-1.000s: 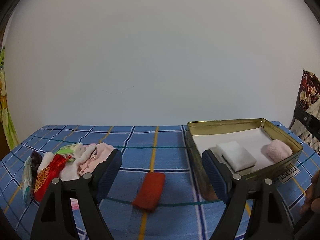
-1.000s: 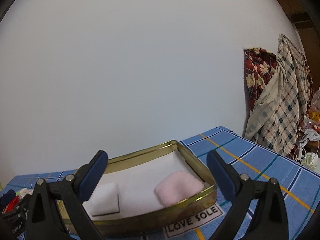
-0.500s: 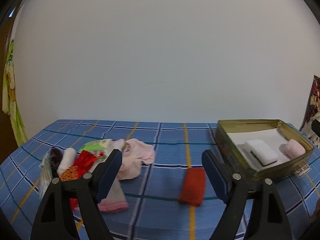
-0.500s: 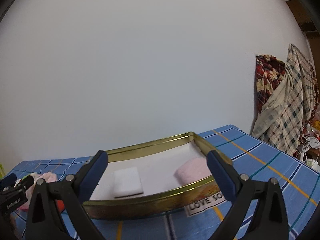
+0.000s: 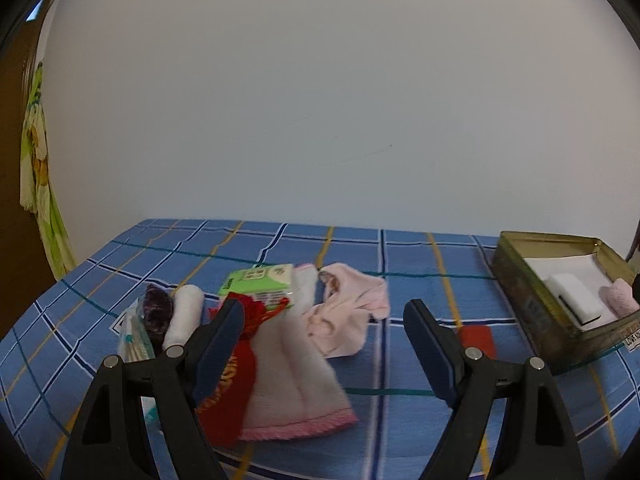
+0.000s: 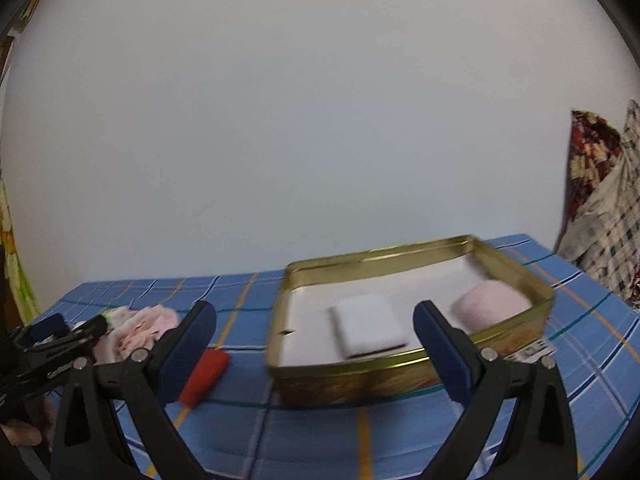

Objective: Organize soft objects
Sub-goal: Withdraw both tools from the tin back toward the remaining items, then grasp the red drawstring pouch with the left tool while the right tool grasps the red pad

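Only the left wrist view shows the whole pile of soft things on the blue checked cloth (image 5: 280,240): a white roll (image 5: 185,316), a green tissue pack (image 5: 260,280), a red cloth (image 5: 236,376) and a pink-edged towel (image 5: 292,376). The right wrist view shows better the gold tin (image 6: 400,380), which holds a white pad (image 6: 370,330) and a pink roll (image 6: 490,306). The left gripper (image 5: 324,344) and the right gripper (image 6: 316,340) both stand wide and hold nothing.
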A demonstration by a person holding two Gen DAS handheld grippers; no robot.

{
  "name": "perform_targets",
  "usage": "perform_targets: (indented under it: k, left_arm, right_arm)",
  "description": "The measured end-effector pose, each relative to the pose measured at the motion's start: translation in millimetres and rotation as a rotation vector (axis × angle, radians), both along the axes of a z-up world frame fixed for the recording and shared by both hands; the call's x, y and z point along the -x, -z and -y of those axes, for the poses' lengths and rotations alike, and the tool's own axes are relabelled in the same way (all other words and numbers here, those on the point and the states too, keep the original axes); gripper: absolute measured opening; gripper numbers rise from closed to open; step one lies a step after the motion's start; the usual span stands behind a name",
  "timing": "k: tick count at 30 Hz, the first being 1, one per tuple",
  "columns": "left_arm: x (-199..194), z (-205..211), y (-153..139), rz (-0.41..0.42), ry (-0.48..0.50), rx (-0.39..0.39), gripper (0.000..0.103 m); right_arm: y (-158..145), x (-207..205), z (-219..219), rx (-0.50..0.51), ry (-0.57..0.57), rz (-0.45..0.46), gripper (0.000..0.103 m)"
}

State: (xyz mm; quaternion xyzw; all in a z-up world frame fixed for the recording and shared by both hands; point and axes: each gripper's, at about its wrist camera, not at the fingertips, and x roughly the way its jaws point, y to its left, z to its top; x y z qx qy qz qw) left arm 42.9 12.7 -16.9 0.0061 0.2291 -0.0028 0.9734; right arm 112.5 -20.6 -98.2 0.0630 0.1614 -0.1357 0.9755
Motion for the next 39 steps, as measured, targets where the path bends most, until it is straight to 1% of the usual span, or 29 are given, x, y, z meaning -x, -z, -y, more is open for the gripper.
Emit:
perform_targets:
  k: [3, 8, 12, 15, 19, 21, 25, 27, 28, 29, 30, 31, 32, 35, 37, 39]
  left_arm:
    - [-10, -17, 7, -0.046, -0.007, 0.015, 0.084]
    - [-27, -44, 15, -0.126, -0.007, 0.055, 0.084]
    - [-37, -64, 21, -0.181, 0.011, 0.09, 0.084]
    - [-42, -76, 26, -0.224, 0.028, 0.123, 0.084]
    - [-46, -83, 29, -0.256, 0.04, 0.123, 0.084]
    - [-49, -85, 31, -0.275, 0.044, 0.113, 0.084]
    - [-52, -88, 34, -0.295, 0.081, 0.097, 0.084]
    - [-51, -89, 34, -0.294, 0.078, 0.084, 0.084]
    - [-50, -89, 34, -0.294, 0.074, 0.079, 0.077]
    - [-48, -90, 35, -0.302, 0.074, 0.081, 0.067]
    - [-49, -92, 37, -0.32, 0.084, 0.096, 0.052]
    - [-51, -94, 41, -0.35, 0.098, 0.129, 0.051]
    - [-52, -96, 43, -0.363, 0.103, 0.149, 0.05]
    - [-48, -95, 41, -0.347, 0.104, 0.146, 0.046]
    - [-45, -95, 39, -0.333, 0.098, 0.151, 0.041]
    - [-42, -98, 36, -0.314, 0.089, 0.162, 0.039]
  right_arm:
    - [3, -10, -19, -0.005, -0.032, -0.023, 0.101]
    - [11, -30, -46, -0.021, -0.084, -0.102, 0.101]
    - [16, -42, -65, 0.01, -0.101, -0.147, 0.101]
    - [21, -56, -73, 0.017, -0.111, -0.209, 0.101]
    - [31, -73, -73, -0.005, -0.108, -0.29, 0.099]
    - [36, -79, -72, -0.025, -0.107, -0.32, 0.096]
    - [42, -87, -68, -0.054, -0.108, -0.359, 0.094]
    - [45, -89, -67, -0.065, -0.11, -0.374, 0.093]
    - [46, -90, -66, -0.069, -0.112, -0.382, 0.093]
    - [47, -91, -66, -0.072, -0.113, -0.388, 0.092]
    - [47, -92, -66, -0.073, -0.114, -0.392, 0.092]
    - [48, -93, -66, -0.073, -0.115, -0.399, 0.092]
    - [49, -95, -67, -0.072, -0.117, -0.409, 0.092]
    - [54, -100, -68, -0.078, -0.125, -0.435, 0.092]
    - [57, -104, -68, -0.078, -0.124, -0.453, 0.09]
    - [59, -107, -67, -0.086, -0.13, -0.472, 0.087]
